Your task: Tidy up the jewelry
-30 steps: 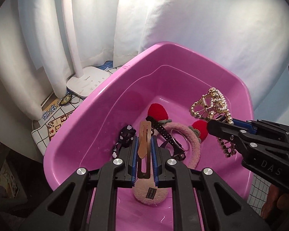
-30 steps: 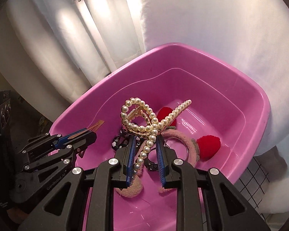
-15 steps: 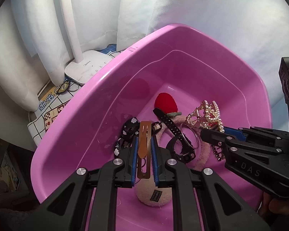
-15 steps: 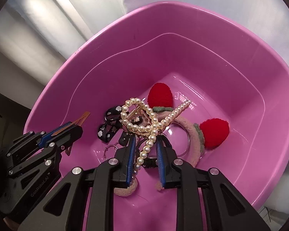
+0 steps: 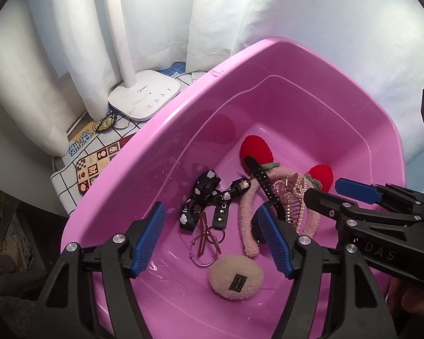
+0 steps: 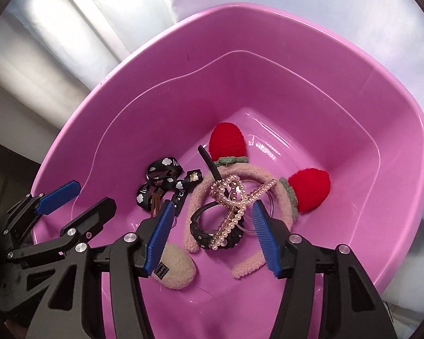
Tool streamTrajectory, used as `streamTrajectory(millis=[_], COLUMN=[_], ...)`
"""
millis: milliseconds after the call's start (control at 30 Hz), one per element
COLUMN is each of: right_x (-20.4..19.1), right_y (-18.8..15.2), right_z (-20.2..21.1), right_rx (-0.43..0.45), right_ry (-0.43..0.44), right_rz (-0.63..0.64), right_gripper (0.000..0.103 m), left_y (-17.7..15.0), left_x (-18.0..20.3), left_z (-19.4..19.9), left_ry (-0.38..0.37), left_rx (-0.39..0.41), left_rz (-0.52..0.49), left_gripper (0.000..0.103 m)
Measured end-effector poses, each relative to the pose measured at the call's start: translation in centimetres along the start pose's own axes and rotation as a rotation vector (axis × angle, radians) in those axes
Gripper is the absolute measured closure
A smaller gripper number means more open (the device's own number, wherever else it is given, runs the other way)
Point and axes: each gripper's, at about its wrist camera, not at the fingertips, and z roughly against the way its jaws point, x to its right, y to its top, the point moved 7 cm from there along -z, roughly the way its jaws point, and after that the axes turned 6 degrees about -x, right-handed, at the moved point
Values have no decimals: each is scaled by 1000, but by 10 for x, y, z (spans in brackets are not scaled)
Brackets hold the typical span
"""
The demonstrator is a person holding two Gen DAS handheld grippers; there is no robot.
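Note:
Both grippers hang over a pink plastic basin (image 5: 268, 42) (image 6: 240, 8). My left gripper (image 5: 210, 214) has its jaws opening, with nothing pressed between the blue pads. The brown snap hair clip (image 5: 204, 236) lies below it on the basin floor, across some metal rings. My right gripper (image 6: 212, 209) is also opening. The pearl hair claw (image 6: 234, 206) rests free below it, on a pink fuzzy headband (image 6: 268, 178) with red ears and a black bracelet. Each gripper shows at the edge of the other's view: the right gripper (image 5: 325, 190) and the left gripper (image 6: 92, 195).
In the basin lie a black ribbon with white clouds (image 5: 203, 195), a black strap (image 5: 258, 175) and a beige fuzzy pad (image 5: 236, 276). A white lamp base (image 5: 144, 99) stands behind the basin on a checked cloth (image 5: 96, 163). White curtains hang at the back.
Both grippers sank toward the basin and opened. The brown clip left the left jaws and the pearl claw left the right jaws; both now lie in the basin.

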Motion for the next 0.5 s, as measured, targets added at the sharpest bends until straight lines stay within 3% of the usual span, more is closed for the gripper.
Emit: streamTrajectory(millis=[100,233,500], right_x=[1,0,-3], right_y=[1,0,-3], right_z=[0,2,0], right_rx=[-1,1,1], right_ry=[-9,-7,-25], right_rz=[4,4,21], right_gripper=[47,47,43], left_y=[-1,-2,-2], left_x=[0,-8,-13], left_z=[2,3,7], left_ry=[15,8,36], left_rx=[2,-5,-9], left_rz=[-7,30,33], left_gripper=[33,15,13])
